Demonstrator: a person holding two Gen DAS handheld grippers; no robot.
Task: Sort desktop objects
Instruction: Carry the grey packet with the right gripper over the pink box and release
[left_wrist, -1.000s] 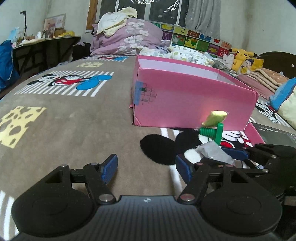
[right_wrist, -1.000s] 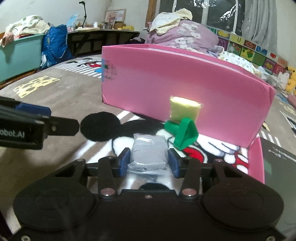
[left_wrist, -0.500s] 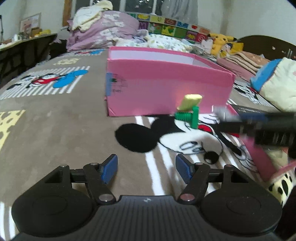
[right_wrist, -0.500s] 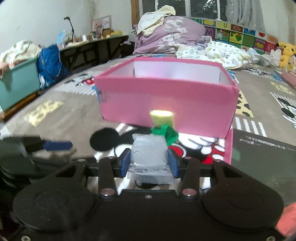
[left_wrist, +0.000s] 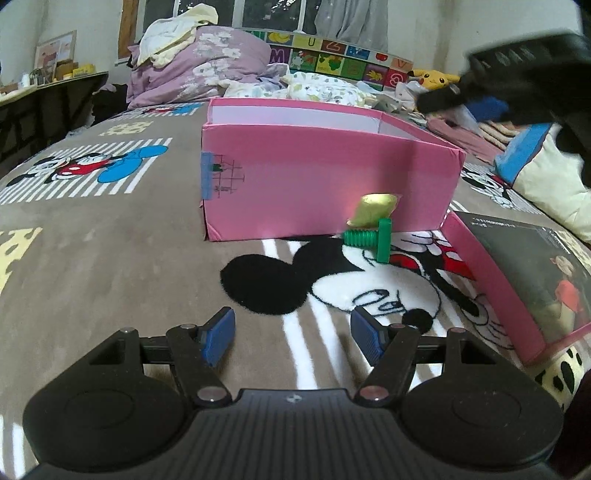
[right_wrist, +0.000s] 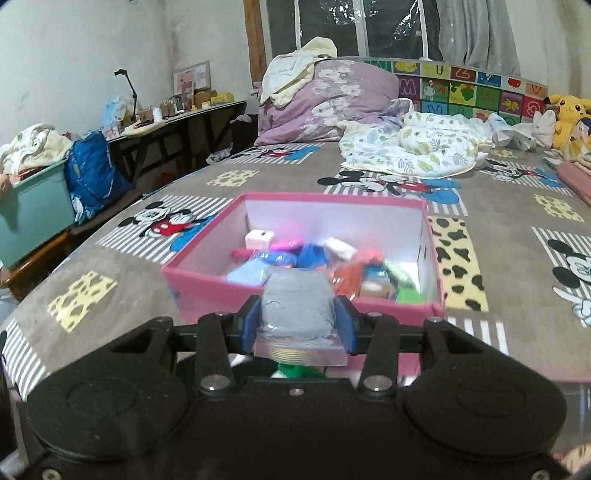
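Right gripper (right_wrist: 298, 317) nearest the lens, pads pinching one grey packet (right_wrist: 295, 308) — soft, sealed in clear film, sealed edge toward the camera. Just beyond and below the packet, the near wall of the pink box (right_wrist: 207, 288), open top in full sight. So the box lies straight ahead of the fingers and lower; probably a short carry forward over the rim, then release. Long axis of the packet roughly along the fingers, so likely to clear the wall end-first. Inside the box, a heap of small coloured pieces, too jumbled and blurred to count — more than six at a guess.

Left gripper (left_wrist: 291, 338) low over the blanket (left_wrist: 110, 258), blue pads spread wide, nothing between them. Ahead and a little right of its fingers, still outside the box: one green bolt (left_wrist: 371, 240), shaft lying level and pointing left, head on the right; just behind it, one yellow packet (left_wrist: 373, 205) leaning against the pink wall. To the right, one pink lid (left_wrist: 491, 280) holding a dark booklet. Left hand plainly the nearer to bolt and yellow packet; right gripper a dark blur high at the upper right of the left view.

Counted: one box, one lid, two items left on the blanket, one in the grip.
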